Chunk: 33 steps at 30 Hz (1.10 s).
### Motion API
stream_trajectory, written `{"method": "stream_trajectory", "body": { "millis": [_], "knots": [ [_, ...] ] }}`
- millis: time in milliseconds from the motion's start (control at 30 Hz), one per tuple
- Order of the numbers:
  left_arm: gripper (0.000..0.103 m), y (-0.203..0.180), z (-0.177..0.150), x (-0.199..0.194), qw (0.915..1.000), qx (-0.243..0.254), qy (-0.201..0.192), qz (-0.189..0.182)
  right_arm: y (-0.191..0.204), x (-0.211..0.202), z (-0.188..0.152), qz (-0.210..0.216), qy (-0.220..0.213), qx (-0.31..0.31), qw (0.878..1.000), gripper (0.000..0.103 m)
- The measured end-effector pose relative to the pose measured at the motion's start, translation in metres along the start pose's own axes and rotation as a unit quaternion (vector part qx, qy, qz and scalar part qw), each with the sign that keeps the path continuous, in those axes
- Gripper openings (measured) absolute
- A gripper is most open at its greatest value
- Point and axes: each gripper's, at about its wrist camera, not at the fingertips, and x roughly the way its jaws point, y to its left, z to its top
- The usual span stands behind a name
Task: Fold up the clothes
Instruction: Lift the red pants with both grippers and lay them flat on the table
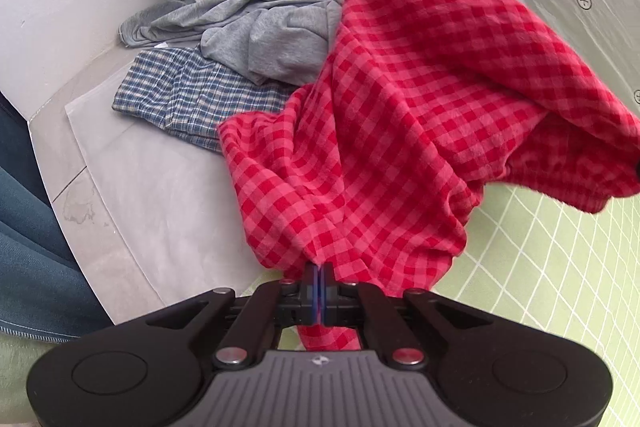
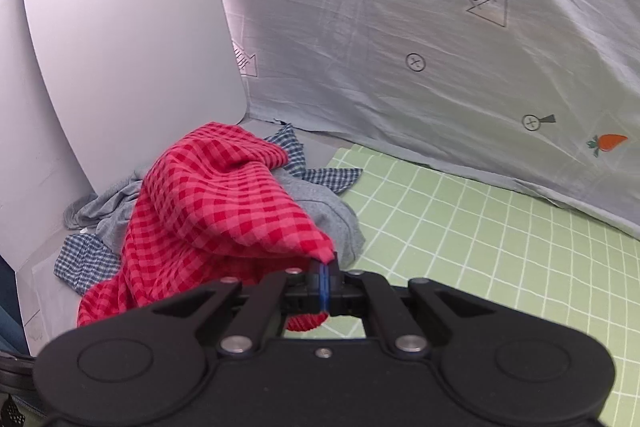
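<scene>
- Left tool (image 1: pixel 319 273) is pinched tight on an edge of the red checked cloth (image 1: pixel 400 115), jaws closed with fabric poking out between them.
- Right tool (image 2: pixel 325 273) is clamped on another bit of the same cloth (image 2: pixel 216 203), so it hangs bunched up between the two.
- Behind it, at the far left, sits a crumpled grey garment (image 1: pixel 260 27) lying on top of a blue plaid shirt (image 1: pixel 188 95).
- Green grid mat (image 2: pixel 500 239) covers the worktop on the right, and a pale carrot-print sheet (image 2: pixel 420 47) hangs at the back.
</scene>
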Motion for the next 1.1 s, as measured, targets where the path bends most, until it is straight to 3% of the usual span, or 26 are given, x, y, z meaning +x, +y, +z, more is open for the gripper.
{"method": "stream_trajectory", "body": {
  "millis": [167,333,467,733,900,1033,1100],
  "knots": [
    [0.001,-0.025,-0.022,-0.022,0.9992,0.034,-0.020,-0.006,-0.052,-0.044,-0.032,-0.052,0.004,0.051,0.997,0.000],
    [0.001,-0.072,-0.064,-0.036,0.9974,0.068,-0.019,-0.018,-0.123,-0.094,-0.083,-0.127,0.015,0.112,0.985,0.000],
    [0.001,-0.127,-0.119,-0.052,0.9954,0.091,-0.009,-0.030,-0.195,-0.144,-0.130,-0.167,0.035,0.153,0.973,0.000],
    [0.001,-0.246,-0.241,-0.054,0.9840,0.157,0.051,-0.066,-0.326,-0.251,-0.236,-0.248,0.072,0.204,0.944,0.000],
    [0.001,-0.289,-0.286,-0.052,0.9765,0.187,0.079,-0.073,-0.367,-0.294,-0.293,-0.278,0.106,0.231,0.927,0.001],
    [0.002,-0.299,-0.297,-0.052,0.9740,0.199,0.087,-0.063,-0.382,-0.313,-0.317,-0.279,0.119,0.251,0.919,0.005],
    [0.002,-0.291,-0.290,-0.053,0.9758,0.193,0.083,-0.060,-0.386,-0.321,-0.323,-0.275,0.121,0.258,0.918,0.013]
  ]
}}
